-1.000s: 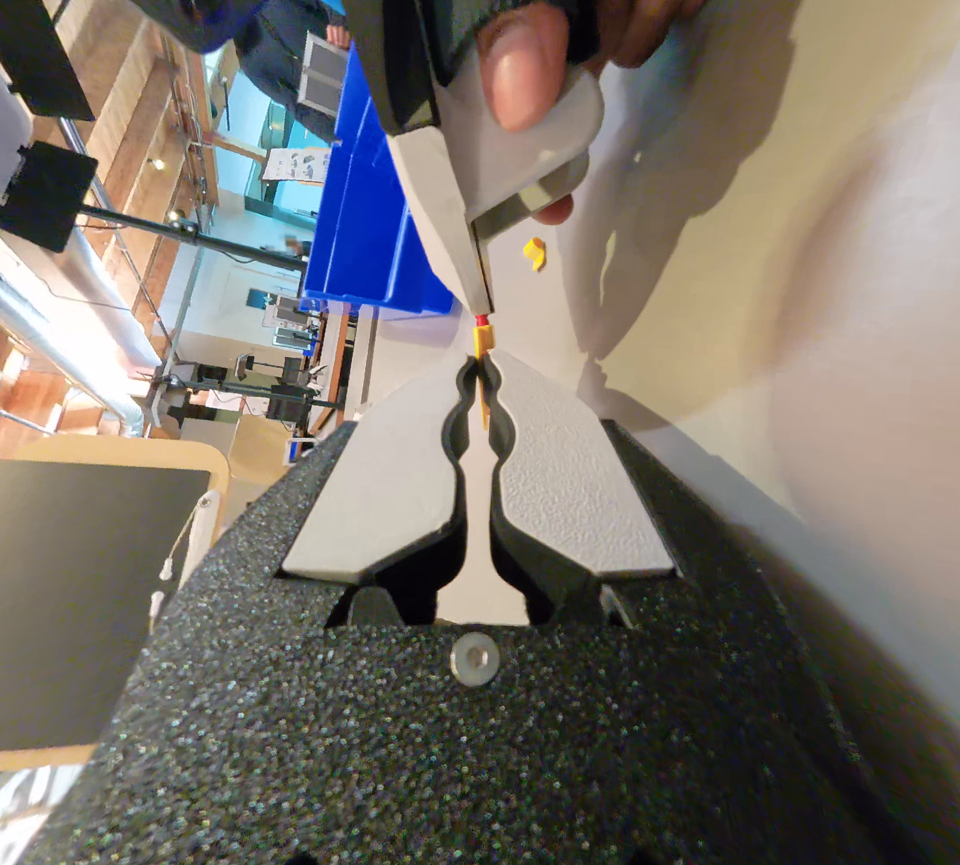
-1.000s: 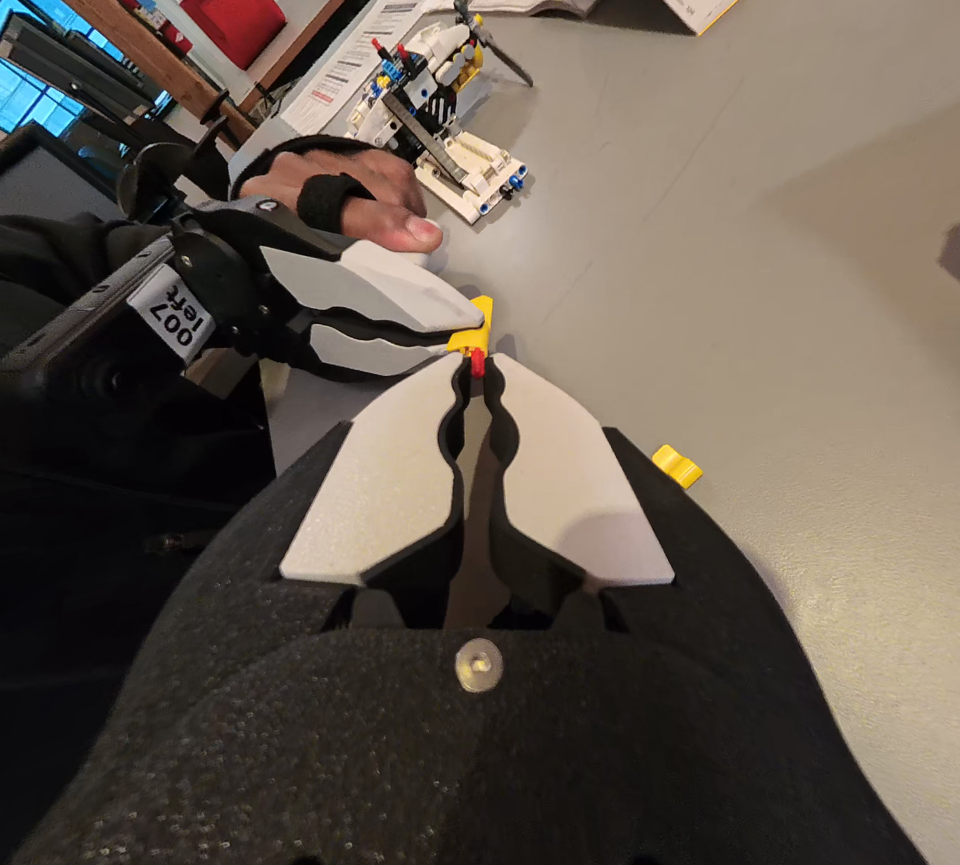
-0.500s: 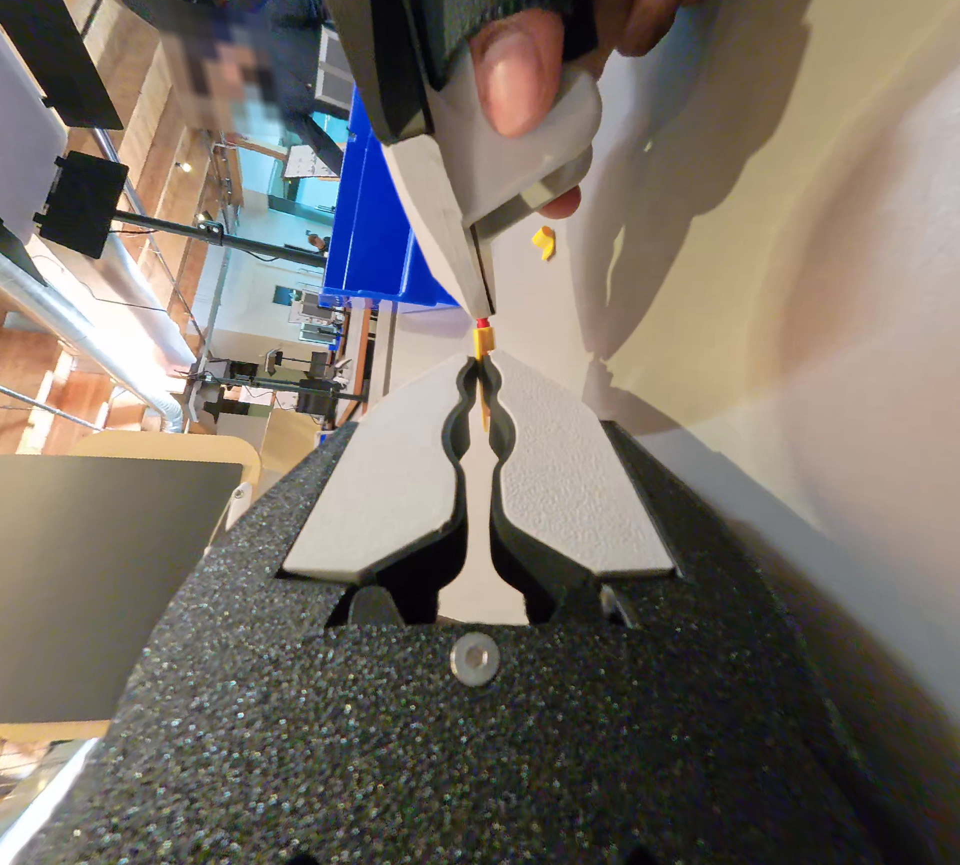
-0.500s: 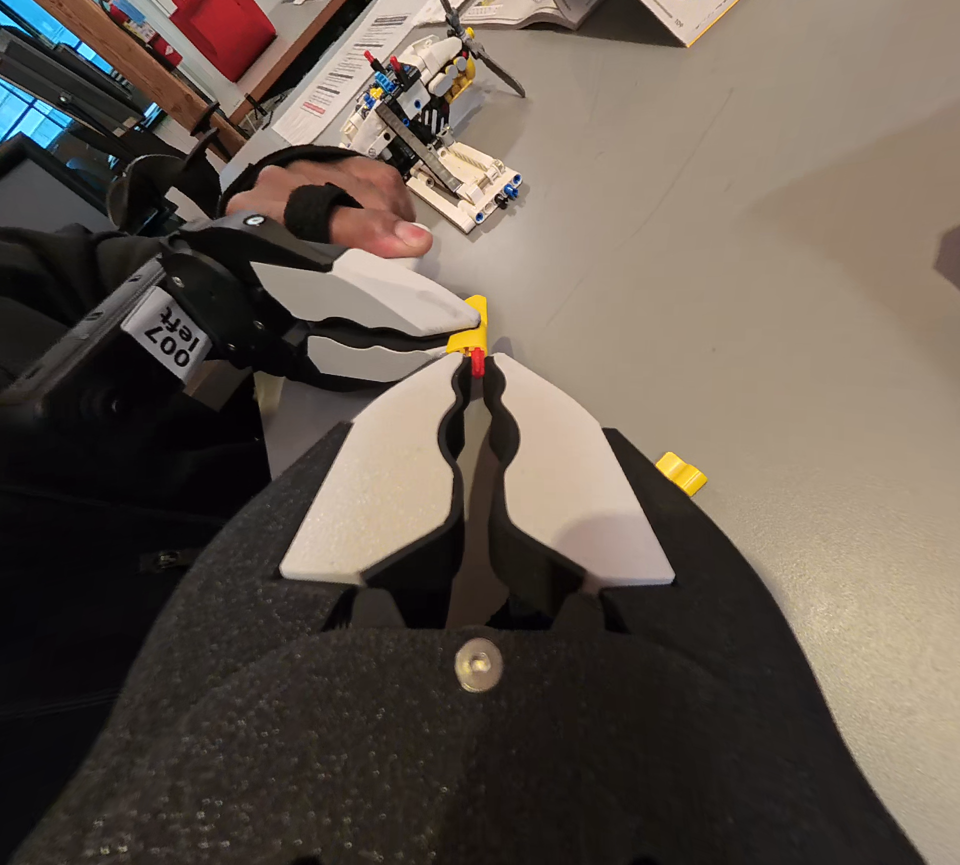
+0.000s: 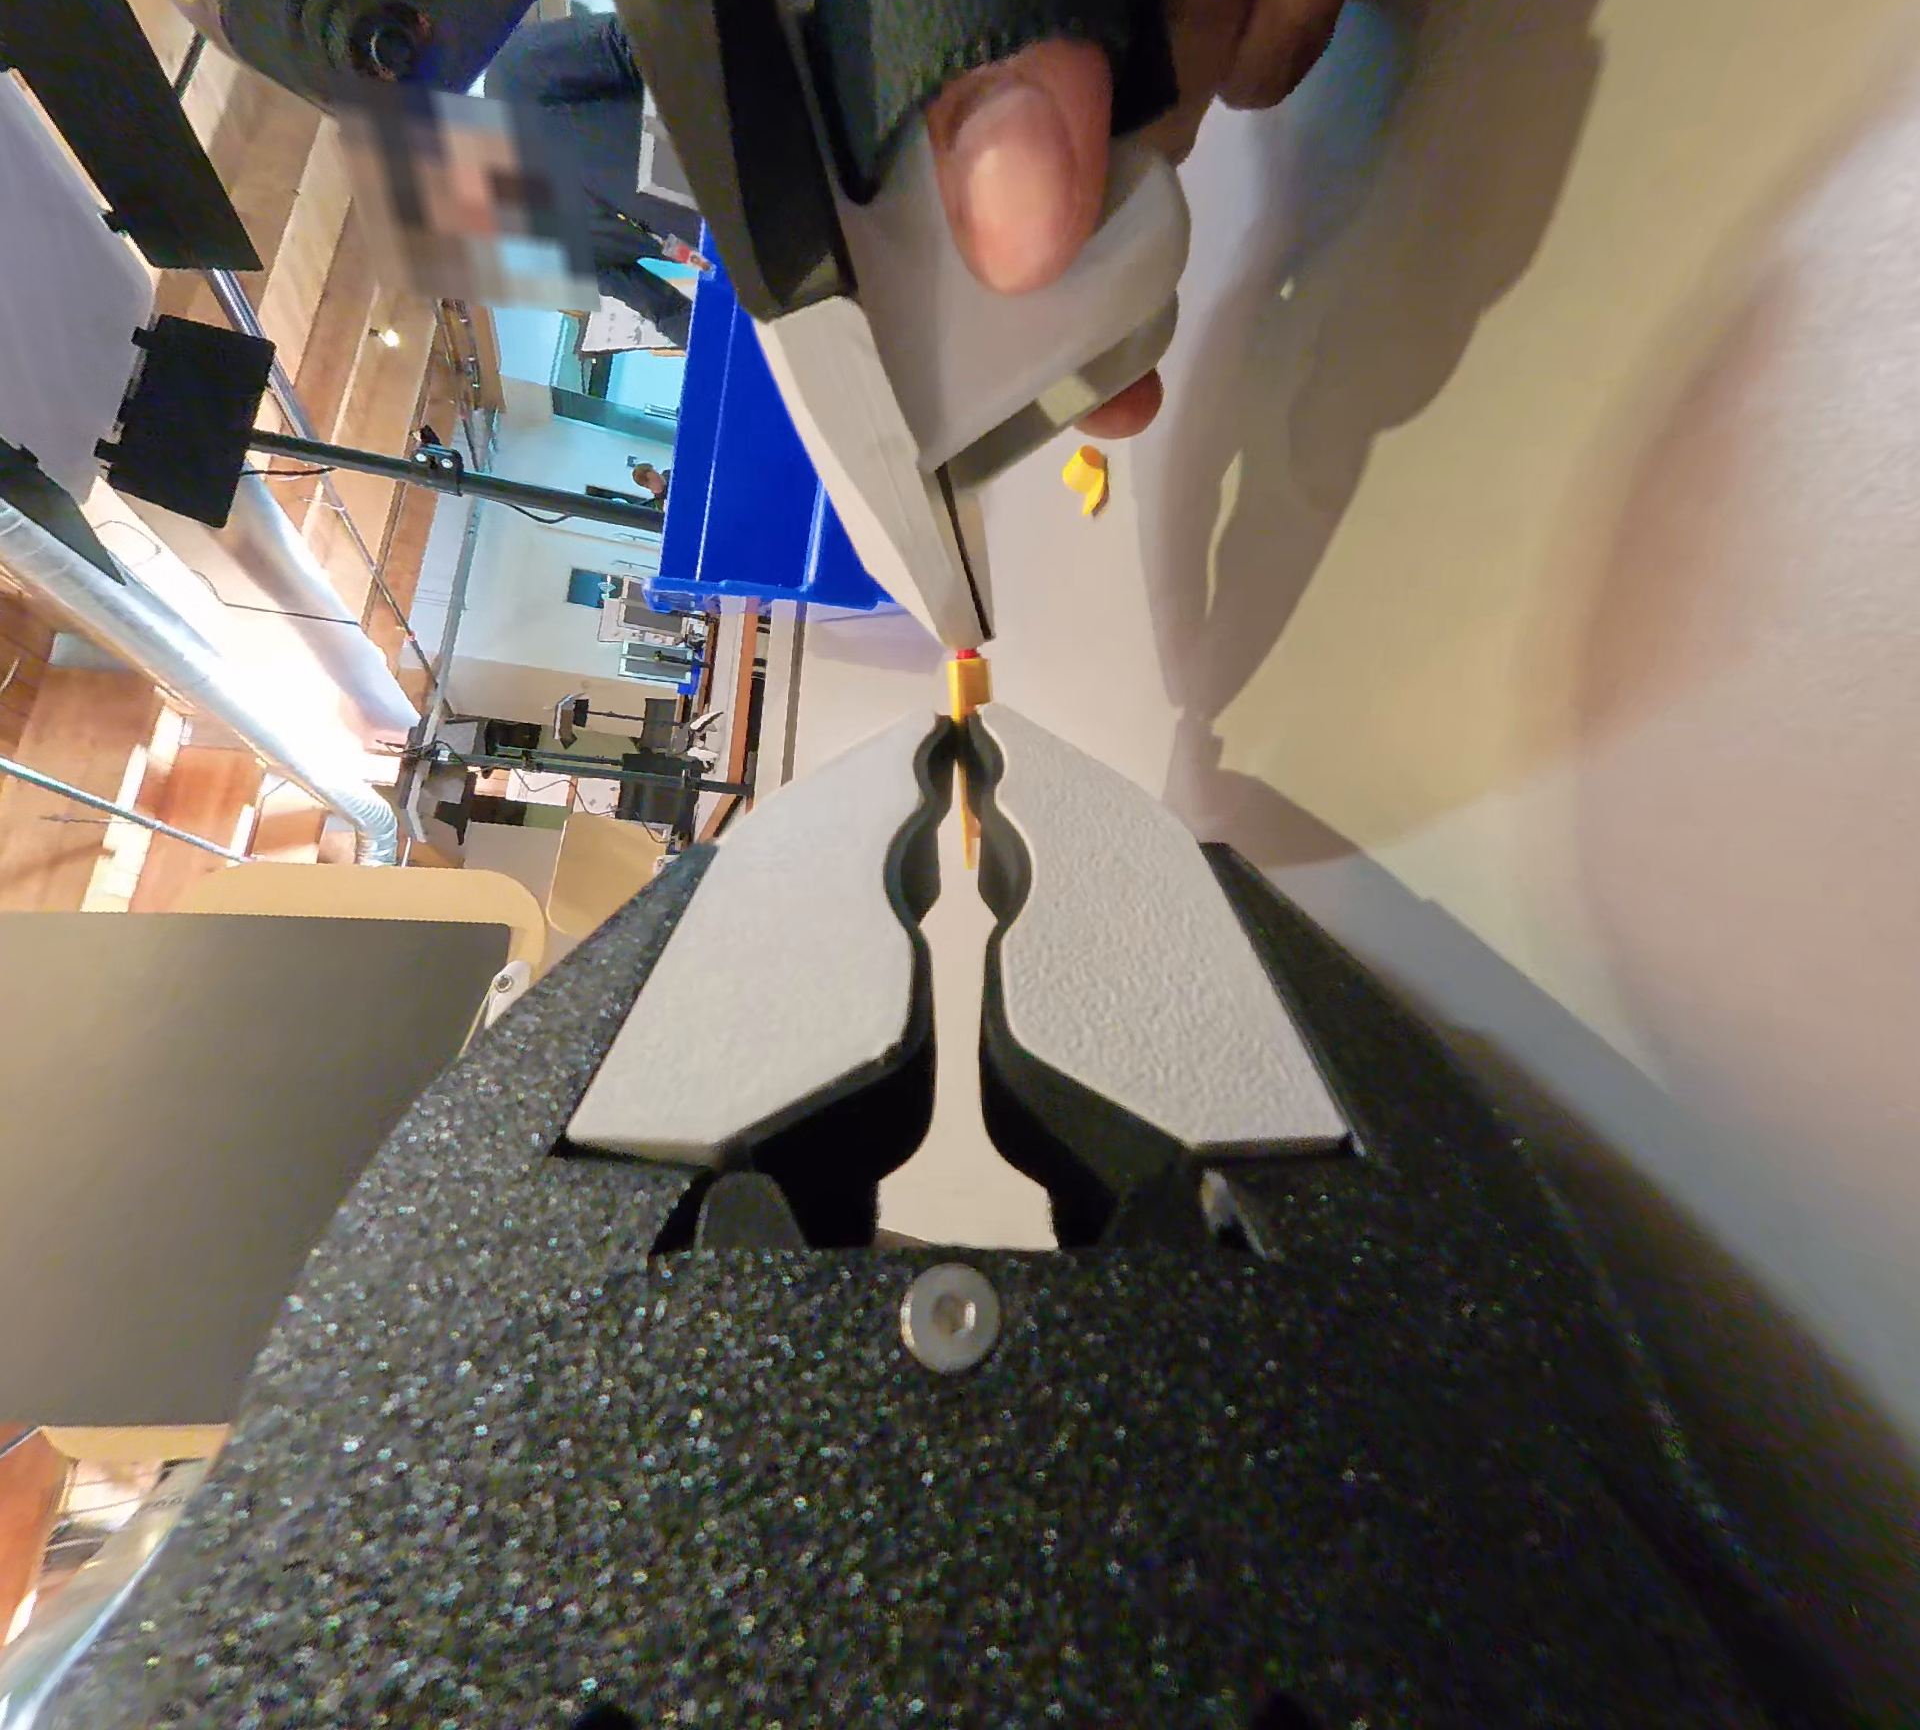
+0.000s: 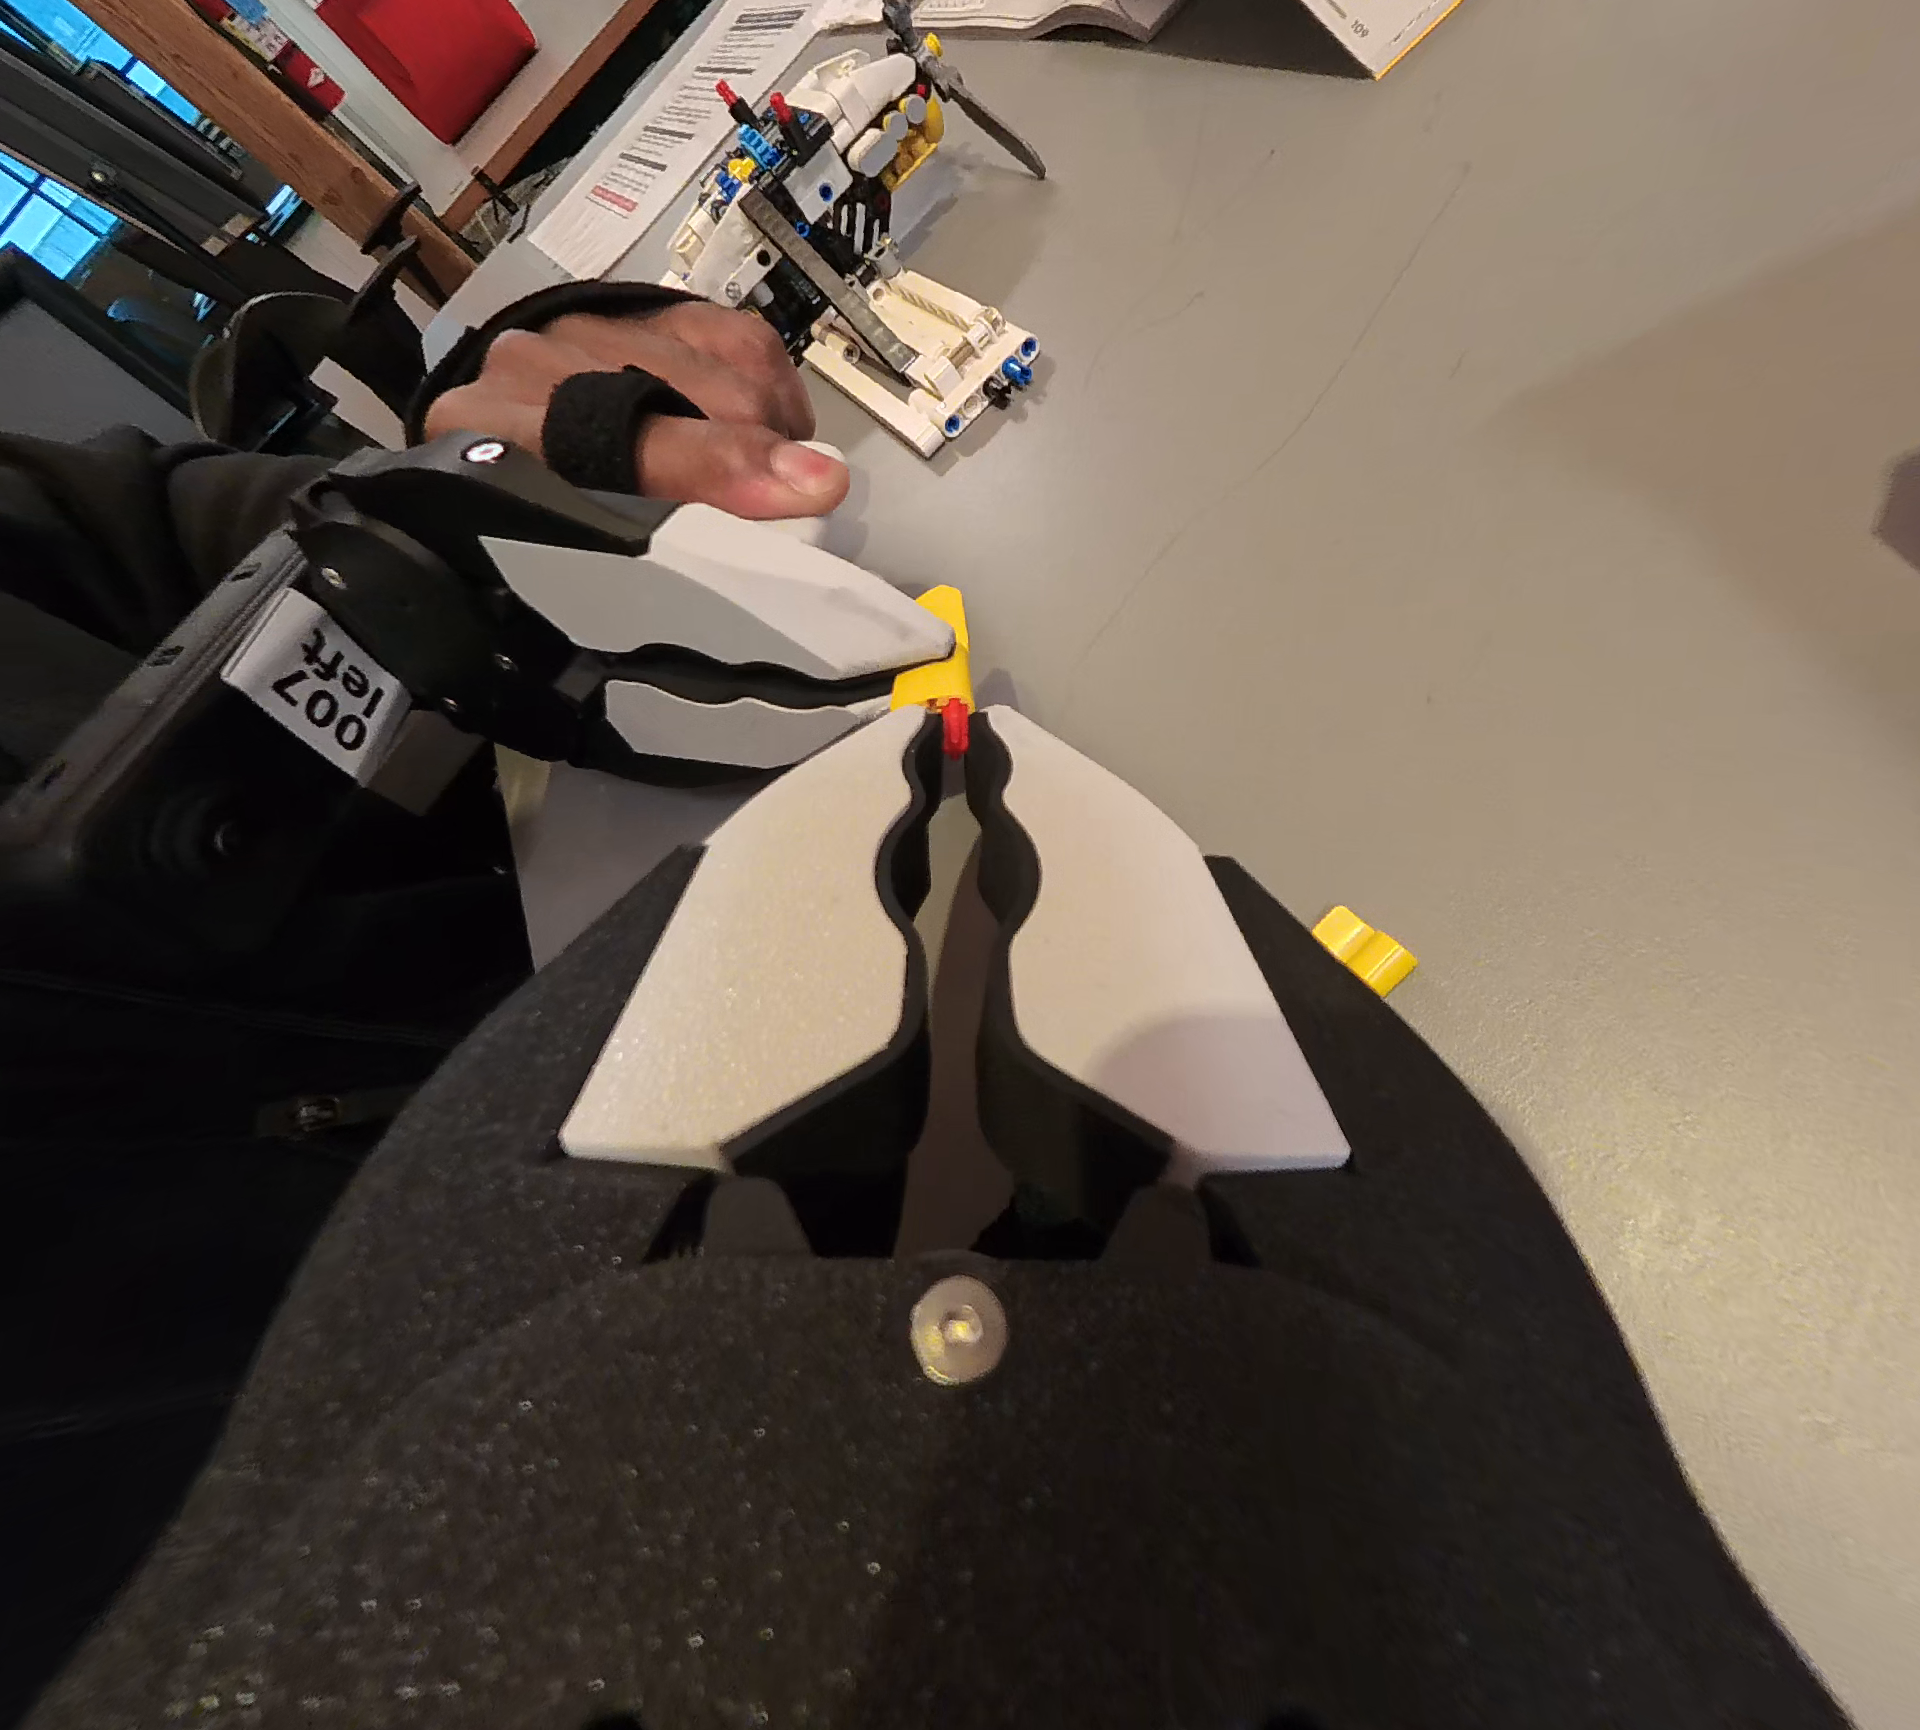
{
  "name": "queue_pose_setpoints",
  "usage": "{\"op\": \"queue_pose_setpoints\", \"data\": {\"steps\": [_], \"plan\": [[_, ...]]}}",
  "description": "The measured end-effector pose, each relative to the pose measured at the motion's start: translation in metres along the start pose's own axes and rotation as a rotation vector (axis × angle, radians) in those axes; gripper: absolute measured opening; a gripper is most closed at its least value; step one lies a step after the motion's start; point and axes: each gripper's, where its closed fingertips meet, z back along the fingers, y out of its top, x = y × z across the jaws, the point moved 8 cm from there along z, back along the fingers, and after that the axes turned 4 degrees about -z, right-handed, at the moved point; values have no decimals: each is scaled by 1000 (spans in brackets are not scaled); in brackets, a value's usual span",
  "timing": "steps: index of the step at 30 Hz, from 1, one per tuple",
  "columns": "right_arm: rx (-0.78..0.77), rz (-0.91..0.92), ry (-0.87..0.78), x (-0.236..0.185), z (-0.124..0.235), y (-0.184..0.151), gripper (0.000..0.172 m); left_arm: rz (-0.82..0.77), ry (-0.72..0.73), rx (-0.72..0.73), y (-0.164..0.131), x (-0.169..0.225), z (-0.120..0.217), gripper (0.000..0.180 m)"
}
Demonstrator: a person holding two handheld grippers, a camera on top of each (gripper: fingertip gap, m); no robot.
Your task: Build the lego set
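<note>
Above table (image 6: 1455, 433), tools pinch yellow piece (image 6: 935, 678), red pin (image 6: 952, 733).

Right claw (image 6: 954, 724) pinches red pin (image 6: 952, 733), its tip in yellow piece (image 6: 935, 678) clamped by left claw (image 6: 914, 672).

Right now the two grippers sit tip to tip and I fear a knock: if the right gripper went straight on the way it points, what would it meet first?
The right gripper, shut on a red pin, points straight at the yellow piece that the left gripper holds. The pin already looks to be at that piece's end, so it comes first.
</note>
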Motion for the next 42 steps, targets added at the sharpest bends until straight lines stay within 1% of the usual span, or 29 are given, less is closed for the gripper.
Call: {"op": "queue_pose_setpoints", "data": {"steps": [6,9,12,15,19,29,32,42], "plan": [[8,-29,33,2,2,0,4,17,-7,8,-1,-1,-1,1],[11,-33,48,2,5,-1,15,-8,-5,-15,-4,0,-1,1],[23,-42,47,3,6,-1,16,6,-1,-11,-6,-2,0,1],[18,-33,38,2,5,-1,14,-2,-1,0,-4,-2,0,1],[22,-17,45,1,5,-1,5,-8,-3,9,-2,-2,0,1],[37,-14,35,1,6,-1,7,4,1,9,-3,-3,0,1],[21,-1,37,-1,4,-2,5,7,3,12,-2,-4,0,1],[-9,47,-2,-3,1,-4,4,-18,-12,17,-3,-2,1,1]]}}
